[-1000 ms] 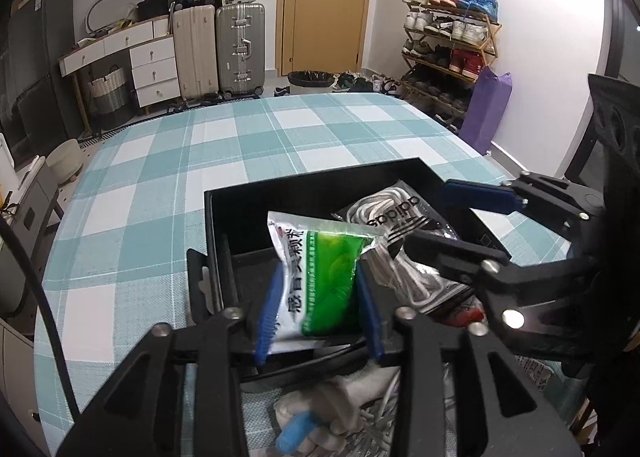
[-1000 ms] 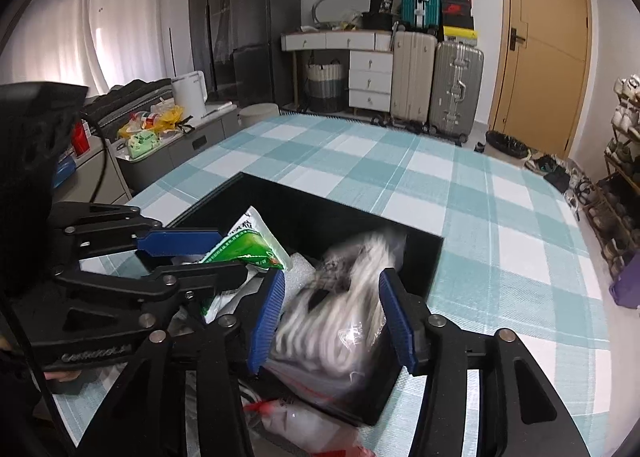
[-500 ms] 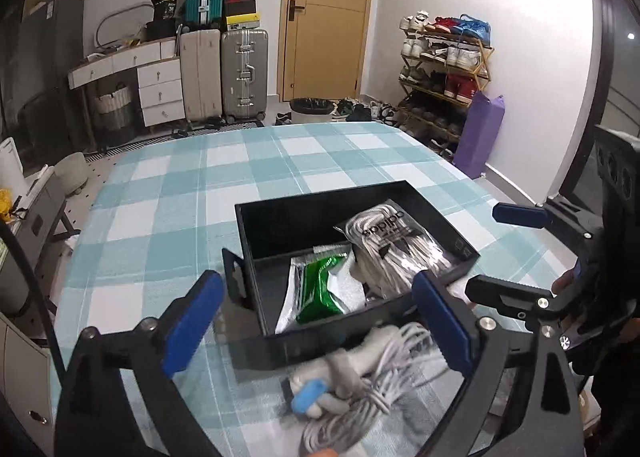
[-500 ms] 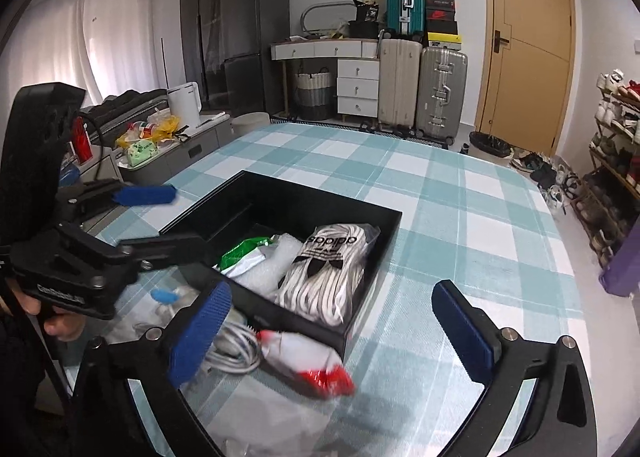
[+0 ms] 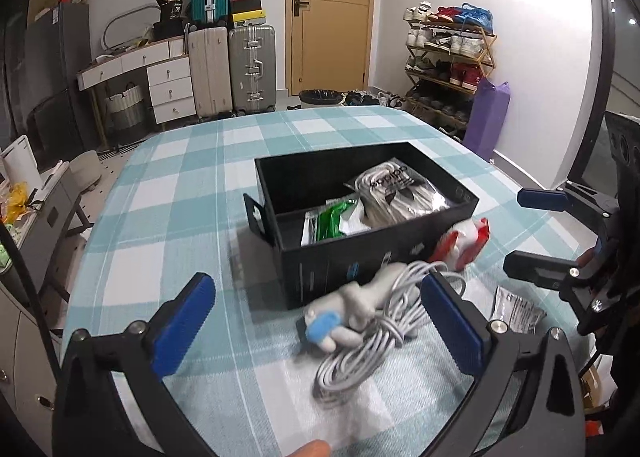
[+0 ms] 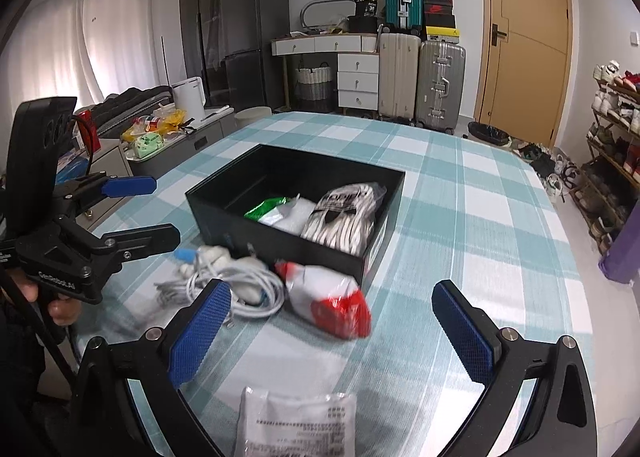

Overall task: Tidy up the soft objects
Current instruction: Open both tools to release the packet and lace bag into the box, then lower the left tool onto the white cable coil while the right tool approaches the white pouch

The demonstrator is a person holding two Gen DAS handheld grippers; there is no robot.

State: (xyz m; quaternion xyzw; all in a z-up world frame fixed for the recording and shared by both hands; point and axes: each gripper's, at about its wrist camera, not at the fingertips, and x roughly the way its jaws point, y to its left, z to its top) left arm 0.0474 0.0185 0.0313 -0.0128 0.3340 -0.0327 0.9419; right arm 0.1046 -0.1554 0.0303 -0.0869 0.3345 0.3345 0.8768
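A black box (image 5: 360,257) (image 6: 280,245) sits on the checked table. Inside lie a green-and-white packet (image 5: 332,219) (image 6: 269,209) and a clear bag of white laces (image 5: 394,193) (image 6: 346,217). In front of the box lie a coiled grey cable with a blue-tipped plug (image 5: 360,325) (image 6: 236,281), a red-and-white pouch (image 5: 464,243) (image 6: 332,299) and a flat white printed packet (image 5: 516,309) (image 6: 296,423). My left gripper (image 5: 316,323) (image 6: 140,211) is open and empty above the cable. My right gripper (image 6: 332,335) (image 5: 532,235) is open and empty above the pouch.
The table (image 5: 168,193) has a teal and white checked cloth. Beyond it stand suitcases (image 5: 252,69), a white drawer unit (image 5: 170,91), a door (image 5: 332,13) and a shoe rack (image 5: 448,57). A low cabinet with clutter (image 6: 152,137) stands by the table's left edge.
One second ago each gripper held a packet over the box. Both have let go, opened wide and drawn back; the packet and the lace bag now lie in the box.
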